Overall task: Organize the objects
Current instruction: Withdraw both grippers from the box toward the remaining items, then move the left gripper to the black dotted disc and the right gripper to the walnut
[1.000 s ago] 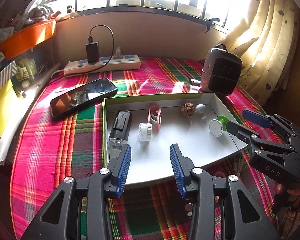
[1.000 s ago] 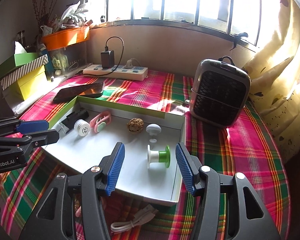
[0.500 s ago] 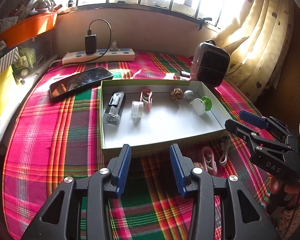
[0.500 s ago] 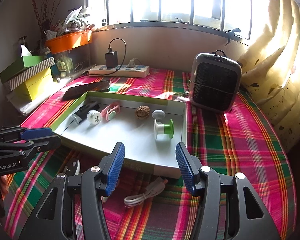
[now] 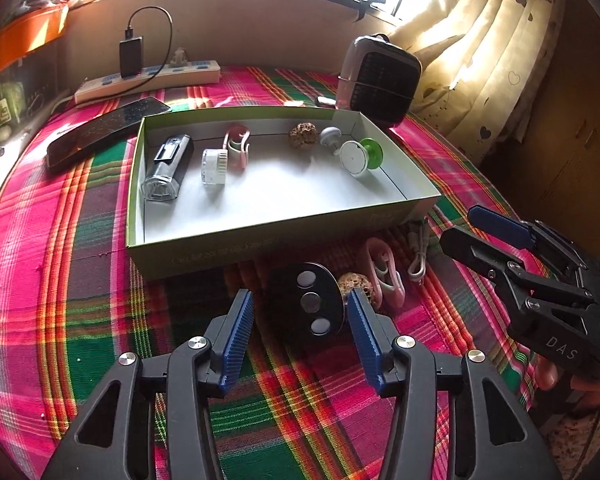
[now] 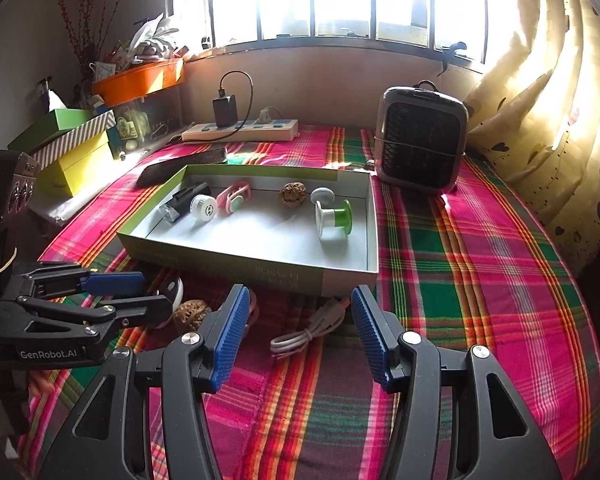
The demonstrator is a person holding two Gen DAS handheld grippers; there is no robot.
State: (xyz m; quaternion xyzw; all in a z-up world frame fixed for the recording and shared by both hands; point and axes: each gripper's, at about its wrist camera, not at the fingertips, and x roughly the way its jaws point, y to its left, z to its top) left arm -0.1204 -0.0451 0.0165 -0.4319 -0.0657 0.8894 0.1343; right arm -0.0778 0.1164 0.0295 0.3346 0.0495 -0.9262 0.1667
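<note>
A shallow green-sided box (image 5: 284, 236) (image 6: 236, 254) holds a black light (image 5: 166, 166), a white cap (image 5: 215, 165), a pink clip (image 5: 236, 146), a brown walnut (image 5: 303, 134), a white knob (image 5: 331, 135) and a green spool (image 5: 360, 156) (image 6: 334, 216). In front of the box lie a black oval remote (image 5: 312, 304), a walnut (image 5: 358, 284) (image 6: 190, 314), a pink clip (image 5: 384, 272) and a white cable (image 5: 418, 254) (image 6: 308, 330). My left gripper (image 5: 300, 328) is open just before the remote. My right gripper (image 6: 296, 332) is open around the cable.
A phone (image 5: 104, 130), a power strip with charger (image 5: 148, 76) and a small grey heater (image 5: 378, 78) (image 6: 420, 140) sit beyond the box on the plaid cloth. Stacked boxes (image 6: 72, 144) and an orange tray (image 6: 140, 78) stand at the left.
Both grippers have pulled back from over the box toward the table's near side, bringing the remote, walnut, clip and cable into view. Both stay open.
</note>
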